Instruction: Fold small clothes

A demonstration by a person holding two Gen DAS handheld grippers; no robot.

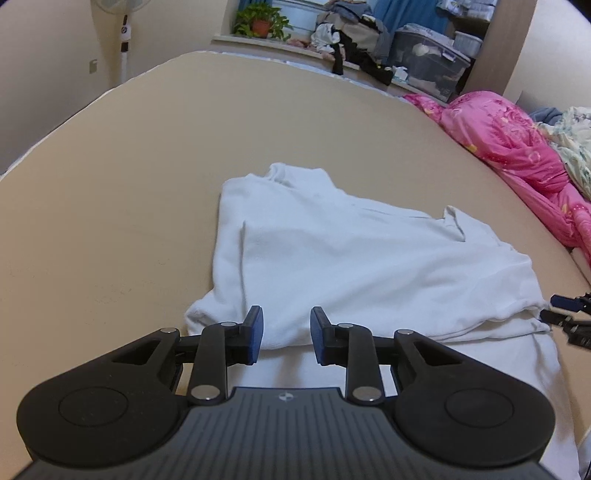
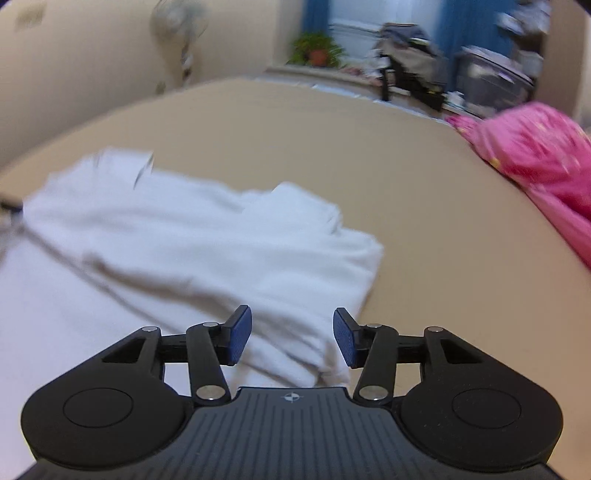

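Observation:
A white garment [image 1: 351,254] lies partly folded on the beige bed [image 1: 147,155], its upper layer doubled over the lower part near me. My left gripper [image 1: 286,334] is open and empty, just above the garment's near left fold. My right gripper [image 2: 291,336] is open and empty over the garment's right near corner [image 2: 221,258]; that view is blurred. The right gripper's tips [image 1: 569,314] show at the right edge of the left wrist view, beside the garment's right edge.
A pink quilt [image 1: 517,147] lies along the right side of the bed, also in the right wrist view [image 2: 535,158]. Behind the bed are a clothes pile [image 1: 351,37], plastic storage boxes [image 1: 428,59], a potted plant [image 1: 260,24] and a standing fan [image 1: 125,37].

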